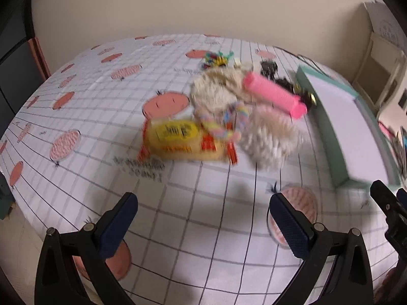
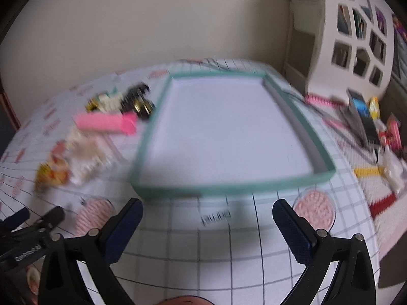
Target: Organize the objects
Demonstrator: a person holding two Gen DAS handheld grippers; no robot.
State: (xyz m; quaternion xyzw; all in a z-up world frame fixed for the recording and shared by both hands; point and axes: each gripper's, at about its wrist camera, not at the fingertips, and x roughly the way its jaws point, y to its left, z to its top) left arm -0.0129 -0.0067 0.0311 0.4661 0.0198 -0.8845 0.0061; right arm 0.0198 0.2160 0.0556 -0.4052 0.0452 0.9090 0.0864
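left gripper (image 1: pixel 203 218): fingers spread wide, holding nothing, above the checked tablecloth (image 1: pixel 101 117). ahead of it lies the pile: yellow packet (image 1: pixel 178 139), fluffy cream toy (image 1: pixel 269 137), pink roller (image 1: pixel 274 94). right gripper (image 2: pixel 207 225): fingers wide apart, holding nothing. directly ahead sits the green-rimmed tray (image 2: pixel 178 190), with the pile to its left.

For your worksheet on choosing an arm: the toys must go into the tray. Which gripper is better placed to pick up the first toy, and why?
Probably the left. The left gripper, jaws open, faces the toy pile: yellow packet, rope toy, pink roller. The right gripper, also open, faces the tray; the pile lies off to its left.
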